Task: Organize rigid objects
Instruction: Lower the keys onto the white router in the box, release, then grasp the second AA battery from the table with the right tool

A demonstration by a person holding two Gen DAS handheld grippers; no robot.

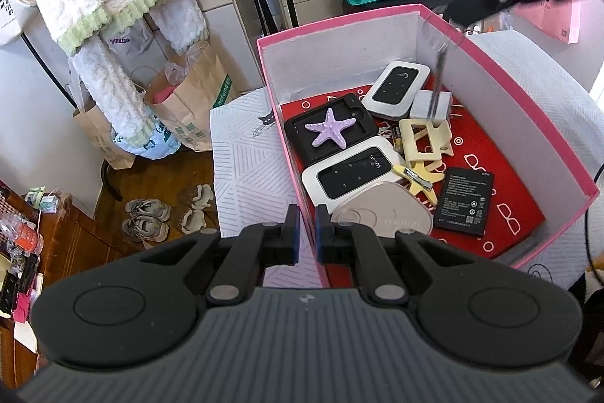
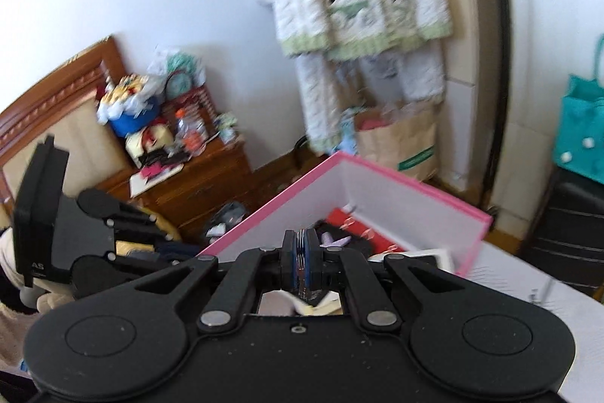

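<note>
The left gripper (image 1: pixel 307 233) pinches the near wall of the pink box (image 1: pixel 509 82), one finger outside the wall and one inside. Just ahead of its fingers, inside the box, lies a beige rounded case (image 1: pixel 385 218), with a white router (image 1: pixel 351 172) touching it beyond. Ahead and slightly left, a purple starfish (image 1: pixel 328 131) rests on a black tray (image 1: pixel 328 127). Further ahead is a second white router (image 1: pixel 396 87), and to its right a cream hair clip (image 1: pixel 422 138). Ahead and to the right, a black battery (image 1: pixel 464 201) lies flat on the red lining.

The right gripper (image 2: pixel 301 261) is pressed together on a thin metal piece (image 2: pixel 301 252), seen from the left wrist as a slim silvery strip (image 1: pixel 438 89) hanging upright over the box's far right corner, its tip at the hair clip. Whether they touch cannot be told.
</note>
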